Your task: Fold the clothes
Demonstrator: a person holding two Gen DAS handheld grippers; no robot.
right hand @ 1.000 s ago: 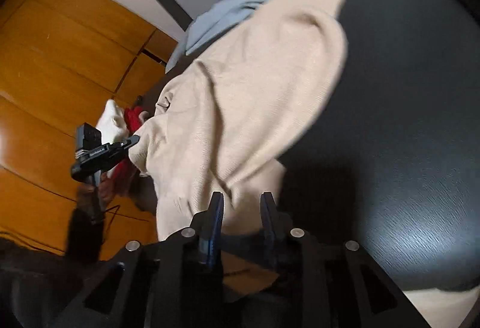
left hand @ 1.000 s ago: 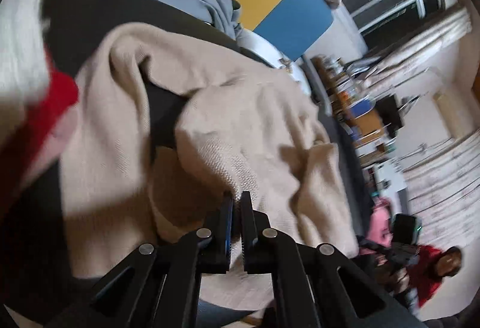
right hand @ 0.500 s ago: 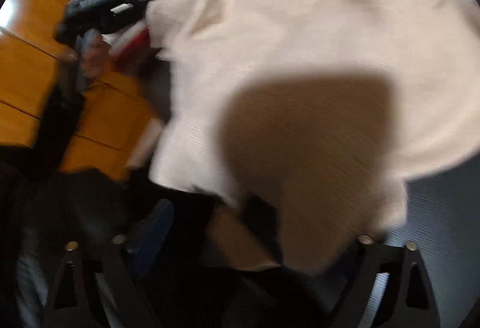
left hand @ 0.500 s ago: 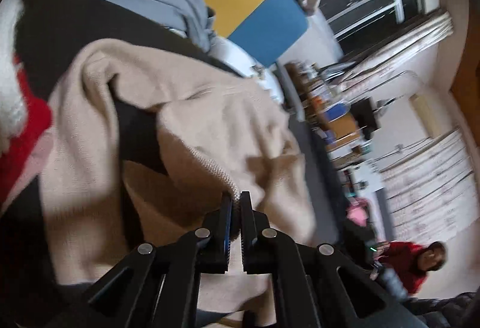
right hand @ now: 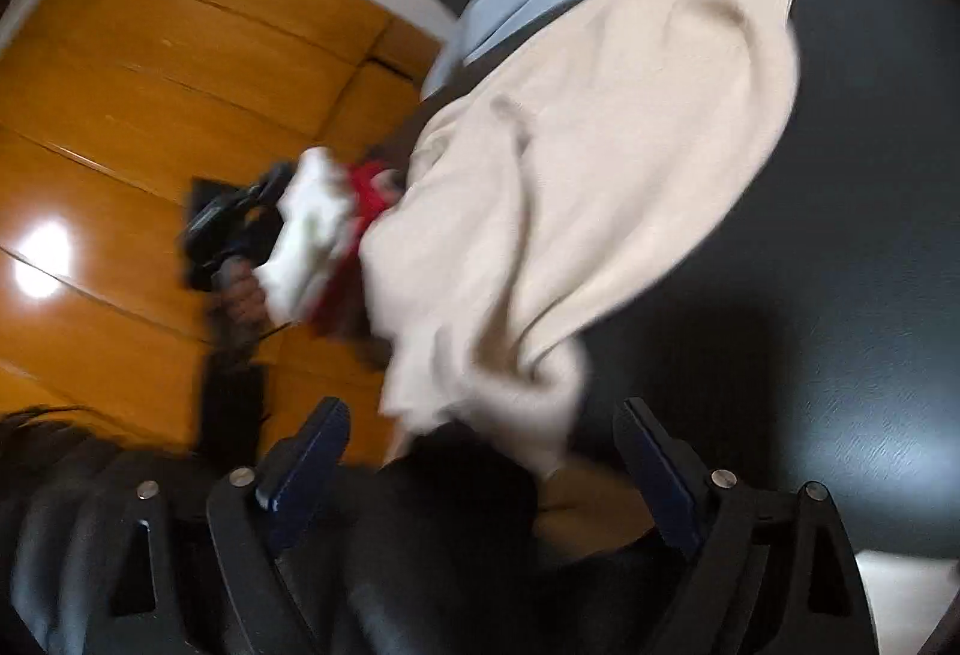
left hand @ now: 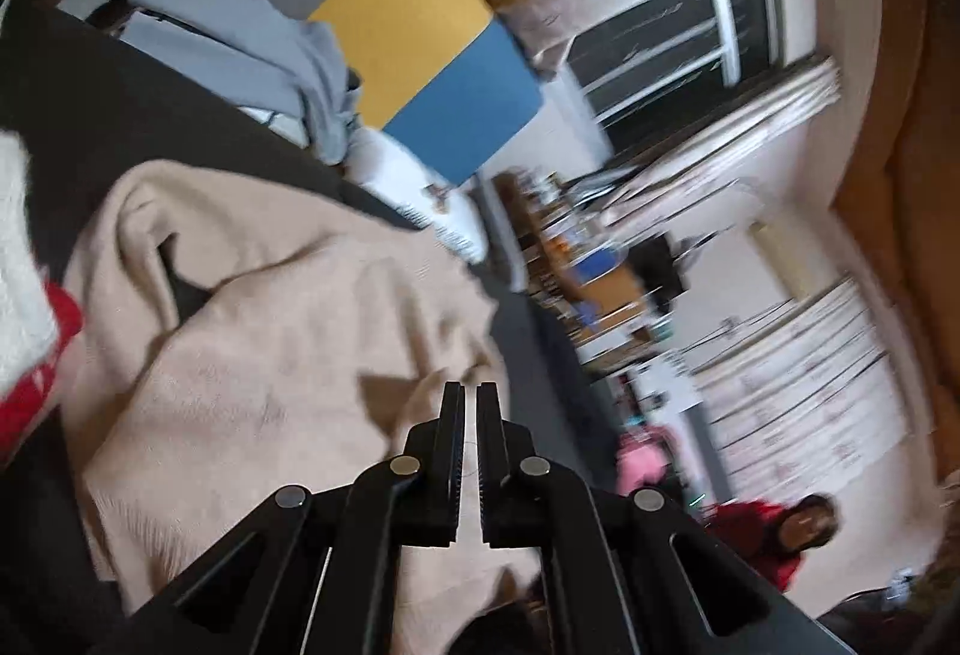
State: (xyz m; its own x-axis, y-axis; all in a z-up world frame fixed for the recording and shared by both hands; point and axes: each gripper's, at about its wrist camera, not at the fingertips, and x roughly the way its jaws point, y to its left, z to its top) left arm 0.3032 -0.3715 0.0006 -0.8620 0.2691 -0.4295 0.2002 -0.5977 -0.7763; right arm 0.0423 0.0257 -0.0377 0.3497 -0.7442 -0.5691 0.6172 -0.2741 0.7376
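On the black table (right hand: 840,235), the beige sweater (left hand: 270,343) lies half-folded, so the left gripper (left hand: 471,397) sits clenched on nothing visible at six o'clock, while the right gripper (right hand: 480,445), jaws wide but closing, frames the hem at six o'clock, probably to regrasp.

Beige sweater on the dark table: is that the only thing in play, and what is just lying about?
In play:
beige sweater
left tool, shut, empty
right tool, closing from wide, gripping nothing

Lying about:
grey-blue garment
white and red garment
dark table
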